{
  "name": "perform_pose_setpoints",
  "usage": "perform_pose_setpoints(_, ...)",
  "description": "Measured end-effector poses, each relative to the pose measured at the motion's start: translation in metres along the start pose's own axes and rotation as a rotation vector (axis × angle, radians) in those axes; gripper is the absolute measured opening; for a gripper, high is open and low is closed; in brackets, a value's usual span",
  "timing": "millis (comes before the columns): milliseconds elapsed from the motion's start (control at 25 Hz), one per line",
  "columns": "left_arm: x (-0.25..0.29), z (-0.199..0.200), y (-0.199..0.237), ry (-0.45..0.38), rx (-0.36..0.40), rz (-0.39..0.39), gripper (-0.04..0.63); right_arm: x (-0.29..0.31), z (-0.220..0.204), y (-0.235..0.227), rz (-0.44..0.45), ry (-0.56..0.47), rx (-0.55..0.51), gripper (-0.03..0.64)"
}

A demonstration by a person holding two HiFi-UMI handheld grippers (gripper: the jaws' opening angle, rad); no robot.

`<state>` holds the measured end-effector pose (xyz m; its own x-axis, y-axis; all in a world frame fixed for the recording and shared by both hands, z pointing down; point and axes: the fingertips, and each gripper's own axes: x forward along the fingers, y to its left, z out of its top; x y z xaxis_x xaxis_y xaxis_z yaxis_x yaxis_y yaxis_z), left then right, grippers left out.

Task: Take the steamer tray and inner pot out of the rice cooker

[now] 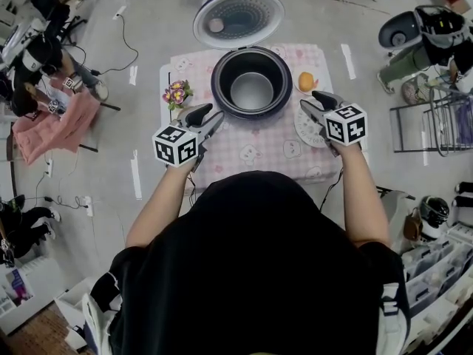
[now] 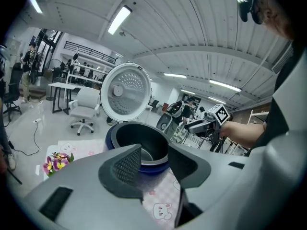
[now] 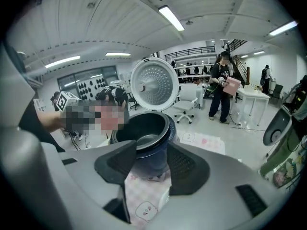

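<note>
The dark blue rice cooker (image 1: 216, 87) stands open at the middle of the table, its round lid (image 1: 238, 17) tipped up behind it. The dark inner pot (image 1: 251, 91) sits inside, and its bare grey bottom shows. A white round disc (image 1: 309, 130), possibly the steamer tray, lies on the cloth at the cooker's right, partly hidden under my right gripper. My left gripper (image 1: 209, 117) hovers open at the cooker's front left and holds nothing. My right gripper (image 1: 310, 102) hovers open at the front right, also holding nothing. Both gripper views look at the cooker (image 2: 139, 143) (image 3: 144, 138) between open jaws.
A pink checked cloth (image 1: 259, 154) covers the small table. A pot of flowers (image 1: 177, 93) stands at its left edge and an orange item (image 1: 305, 81) lies to the right of the cooker. A person (image 3: 221, 87) stands far off, and office chairs and cables surround the table.
</note>
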<state>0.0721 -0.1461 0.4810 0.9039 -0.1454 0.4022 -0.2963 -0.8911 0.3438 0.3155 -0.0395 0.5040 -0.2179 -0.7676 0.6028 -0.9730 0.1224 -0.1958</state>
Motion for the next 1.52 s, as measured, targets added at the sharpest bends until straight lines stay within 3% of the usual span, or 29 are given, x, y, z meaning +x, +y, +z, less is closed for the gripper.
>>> perform_pose_setpoints(440,0.009,0.006,0.01,0.016,0.014,0.019,0.192,0.017,-0.002,0.004,0.04,0.02,0.024,0.201)
perform_pose_setpoints(840,0.038,0.004,0.036,0.067,0.088,0.127,0.193,0.045,0.002,0.003,0.088,0.035,0.036,0.196)
perform_pose_setpoints(1520,0.091,-0.005,0.09,0.207,0.149,0.225,0.192,0.109,0.012,-0.019,0.059,0.058,0.061,0.175)
